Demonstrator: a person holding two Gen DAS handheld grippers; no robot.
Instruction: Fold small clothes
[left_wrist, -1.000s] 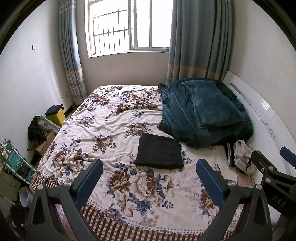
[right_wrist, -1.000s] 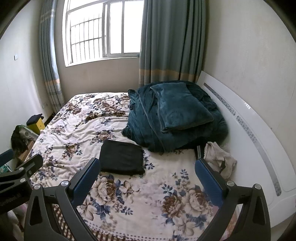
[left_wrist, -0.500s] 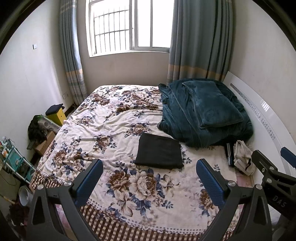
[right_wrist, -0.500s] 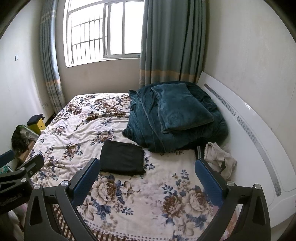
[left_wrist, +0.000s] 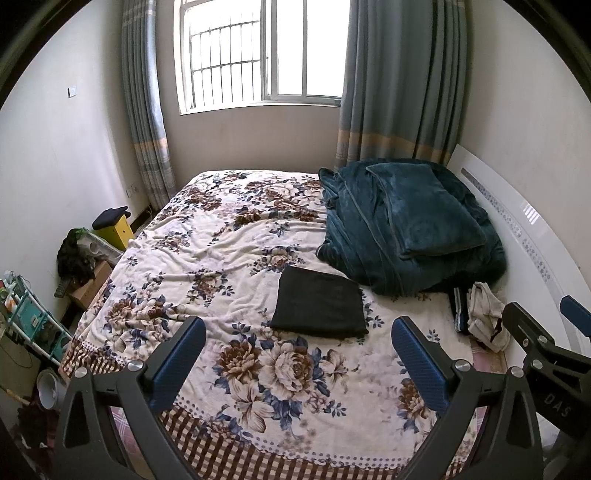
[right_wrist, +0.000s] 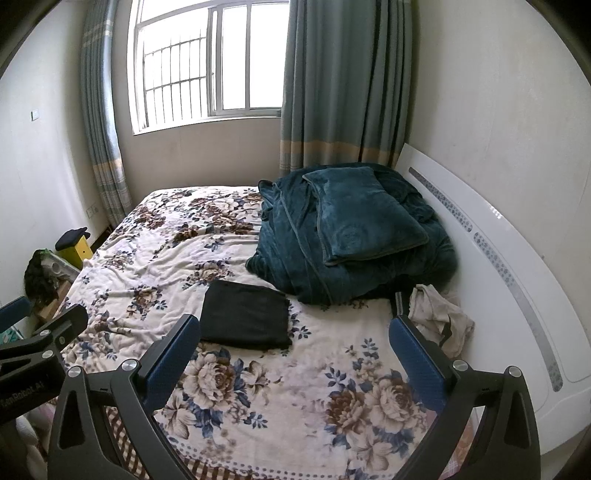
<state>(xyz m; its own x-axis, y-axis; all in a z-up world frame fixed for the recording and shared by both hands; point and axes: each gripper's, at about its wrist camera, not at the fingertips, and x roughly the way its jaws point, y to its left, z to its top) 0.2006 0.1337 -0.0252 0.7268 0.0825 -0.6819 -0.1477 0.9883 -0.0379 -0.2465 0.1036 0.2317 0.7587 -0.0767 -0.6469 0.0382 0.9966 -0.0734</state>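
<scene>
Nearest me, the left gripper (left_wrist: 295, 358) and right gripper (right_wrist: 295, 354) hang spread wide and empty, barely shifted over the last second. Beyond them lies the folded black cloth rectangle (left_wrist: 319, 303) (done, I judge); right of it, a crumpled cream garment (right_wrist: 439, 317) waits unfolded.

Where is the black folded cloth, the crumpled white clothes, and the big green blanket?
black folded cloth (left_wrist: 319, 304), left wrist view, its flat middle.
crumpled white clothes (right_wrist: 437, 314), right wrist view, top of the heap.
green blanket (right_wrist: 365, 214), right wrist view, its folded top layer.
</scene>
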